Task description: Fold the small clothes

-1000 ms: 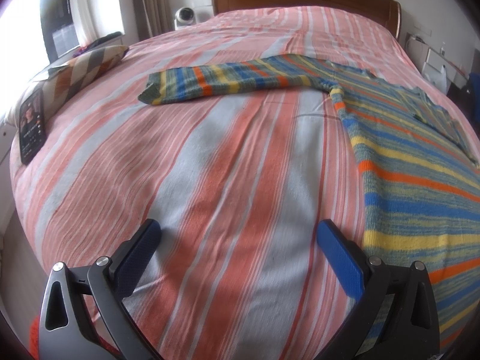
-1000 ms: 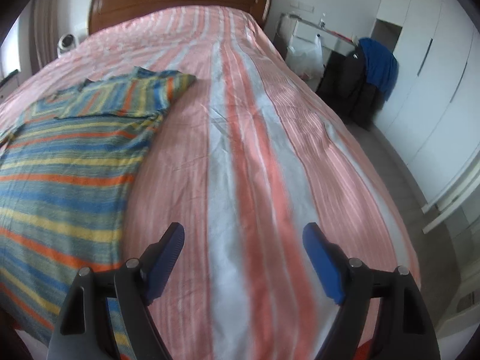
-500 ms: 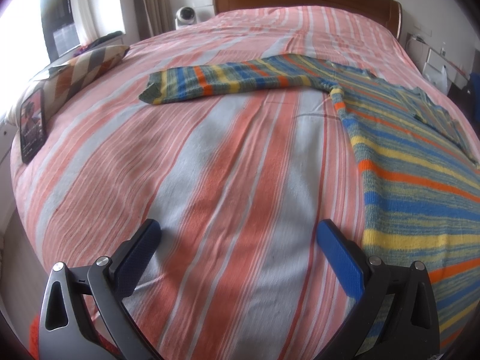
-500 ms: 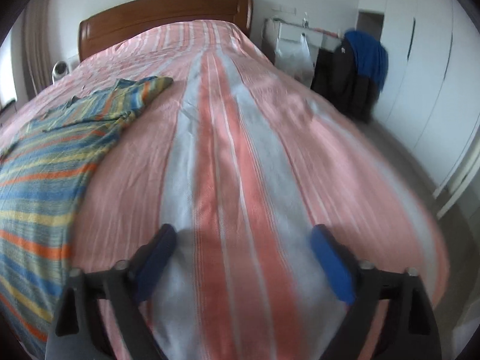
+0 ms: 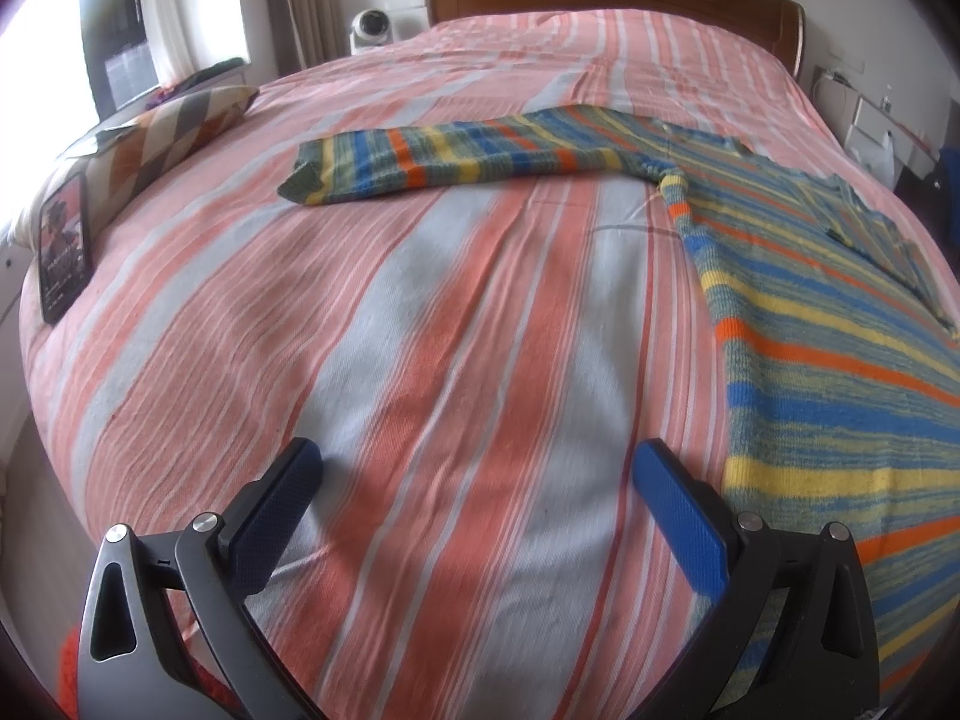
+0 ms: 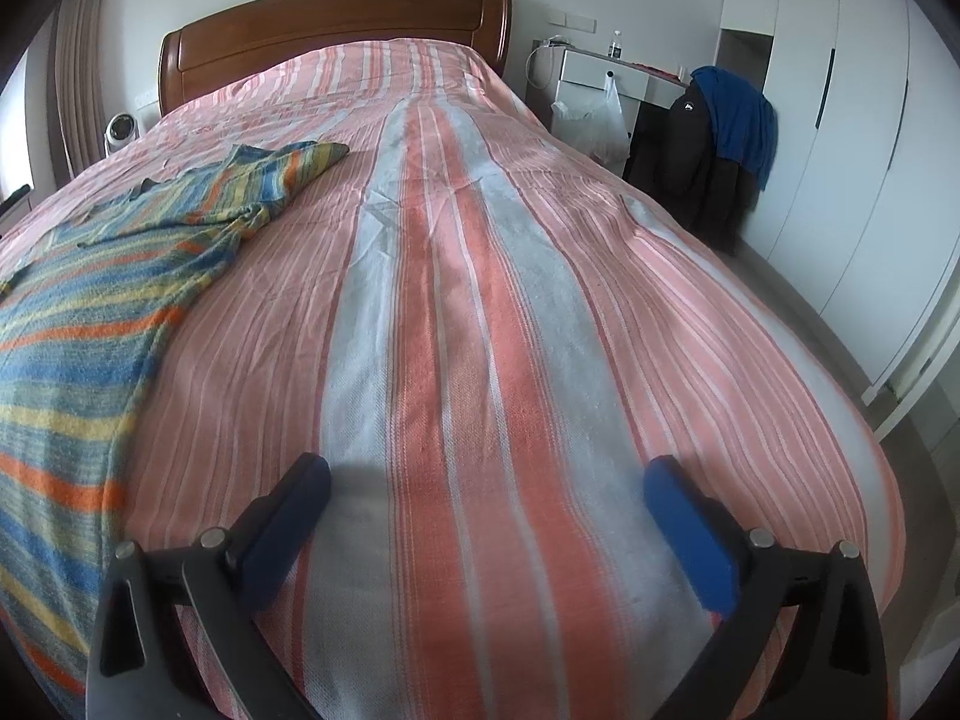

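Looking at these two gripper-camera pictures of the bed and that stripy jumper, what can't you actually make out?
- Striped sweater: its hem is cut off by the picture's edge in both views.
- Phone by the pillow, left view: screen too small to read.
- Items on the desk, right view: too small to identify.
- Whoever holds the grippers: outside both views.
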Motion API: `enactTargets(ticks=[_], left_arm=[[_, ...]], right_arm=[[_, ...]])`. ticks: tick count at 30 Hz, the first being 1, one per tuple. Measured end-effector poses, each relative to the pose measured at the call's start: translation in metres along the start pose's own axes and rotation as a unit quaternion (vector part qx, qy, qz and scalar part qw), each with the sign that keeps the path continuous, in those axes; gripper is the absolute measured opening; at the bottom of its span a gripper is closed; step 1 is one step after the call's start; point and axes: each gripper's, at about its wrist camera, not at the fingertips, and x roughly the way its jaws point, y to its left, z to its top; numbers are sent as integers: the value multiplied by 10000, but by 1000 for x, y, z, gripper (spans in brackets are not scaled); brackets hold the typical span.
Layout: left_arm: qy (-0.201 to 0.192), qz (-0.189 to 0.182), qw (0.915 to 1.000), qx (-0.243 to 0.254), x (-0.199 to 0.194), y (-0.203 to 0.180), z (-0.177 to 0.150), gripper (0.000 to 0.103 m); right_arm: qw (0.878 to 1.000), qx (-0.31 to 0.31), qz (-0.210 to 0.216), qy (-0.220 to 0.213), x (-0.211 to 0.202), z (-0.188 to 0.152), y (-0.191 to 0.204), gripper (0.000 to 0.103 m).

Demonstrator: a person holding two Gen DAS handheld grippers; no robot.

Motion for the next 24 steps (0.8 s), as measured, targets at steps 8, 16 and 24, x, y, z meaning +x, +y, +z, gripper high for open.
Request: enactTargets(ticks=[8, 16, 24], left_arm=[[24, -12, 10000, -11, 0, 0, -1, 103], [261, -890, 9955, -192, -18, 12, 23, 102], [505, -663, 9939, -728, 25, 89, 146, 102]], right_arm=[[10000, -13, -7, 1, 0, -1, 0, 103], [10000, -29, -10, -9, 1, 0, 0, 103], [10000, -37, -14, -32, 2, -1, 0, 103]])
